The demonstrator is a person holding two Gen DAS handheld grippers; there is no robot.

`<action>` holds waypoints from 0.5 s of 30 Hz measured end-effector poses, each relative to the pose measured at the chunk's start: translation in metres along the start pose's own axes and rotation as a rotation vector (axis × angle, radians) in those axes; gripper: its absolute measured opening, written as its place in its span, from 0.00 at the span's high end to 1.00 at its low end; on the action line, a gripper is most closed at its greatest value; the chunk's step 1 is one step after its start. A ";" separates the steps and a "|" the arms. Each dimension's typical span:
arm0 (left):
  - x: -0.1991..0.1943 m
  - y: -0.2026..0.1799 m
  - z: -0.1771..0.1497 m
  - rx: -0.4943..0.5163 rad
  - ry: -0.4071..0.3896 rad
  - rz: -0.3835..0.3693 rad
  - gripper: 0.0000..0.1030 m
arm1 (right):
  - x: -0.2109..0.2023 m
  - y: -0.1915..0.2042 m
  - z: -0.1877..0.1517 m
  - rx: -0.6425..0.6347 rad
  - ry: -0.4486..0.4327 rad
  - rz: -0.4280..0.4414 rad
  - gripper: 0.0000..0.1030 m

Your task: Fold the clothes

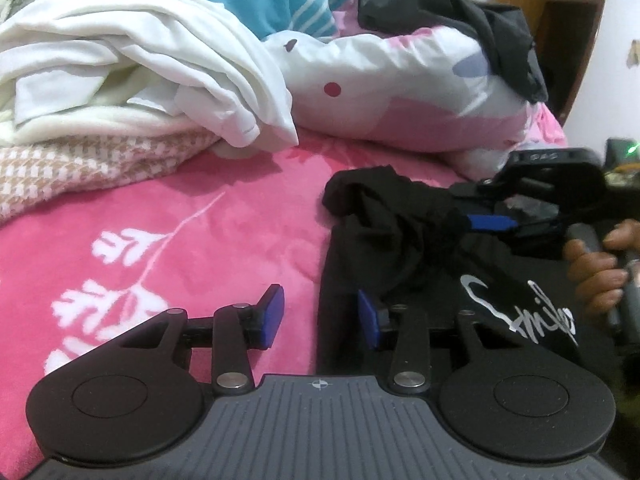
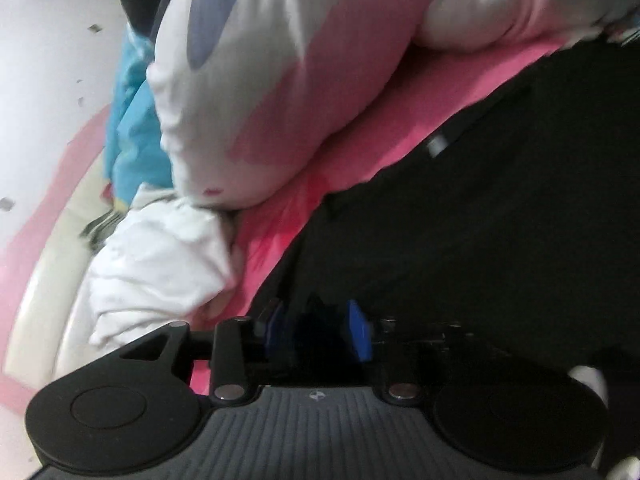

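L gripper (image 1: 320,316) fingers apart, empty, straddling black tee's (image 1: 420,264) edge at 6 | step: mid-fold, sleeve being laid in | R gripper (image 2: 318,330) at 3 in L view, rolled, fingers w/ dark cloth between; grasp cannot tell | next: pinch hem, carry over | tee flat on bed (image 1: 180,248) | pile (image 1: 120,60) at 11

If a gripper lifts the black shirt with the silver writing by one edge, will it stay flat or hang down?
The black shirt will probably hang limp: its upper part already lies in soft bunched folds. It looks thin, so likely light for its size. On the fuzzy pink blanket it may drag and wrinkle rather than slide cleanly.
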State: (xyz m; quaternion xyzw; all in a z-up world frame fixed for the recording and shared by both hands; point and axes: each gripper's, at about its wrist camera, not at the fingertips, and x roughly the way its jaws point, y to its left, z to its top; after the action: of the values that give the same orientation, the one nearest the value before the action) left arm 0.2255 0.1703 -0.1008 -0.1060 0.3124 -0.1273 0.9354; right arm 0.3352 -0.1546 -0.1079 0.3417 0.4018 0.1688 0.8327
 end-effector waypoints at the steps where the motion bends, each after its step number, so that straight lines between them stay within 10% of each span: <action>1: 0.000 0.000 0.000 0.003 0.000 0.000 0.61 | -0.004 0.004 -0.002 -0.016 0.009 -0.008 0.61; 11: -0.001 -0.004 -0.002 0.043 0.002 0.003 0.61 | 0.007 0.040 -0.017 -0.108 0.114 -0.084 0.46; 15: -0.001 -0.004 -0.002 0.049 0.005 -0.001 0.61 | 0.012 0.036 -0.027 -0.144 0.161 -0.119 0.87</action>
State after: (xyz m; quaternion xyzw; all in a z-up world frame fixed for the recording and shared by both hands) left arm 0.2222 0.1663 -0.1005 -0.0827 0.3115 -0.1355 0.9369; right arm 0.3214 -0.1104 -0.1008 0.2418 0.4736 0.1743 0.8288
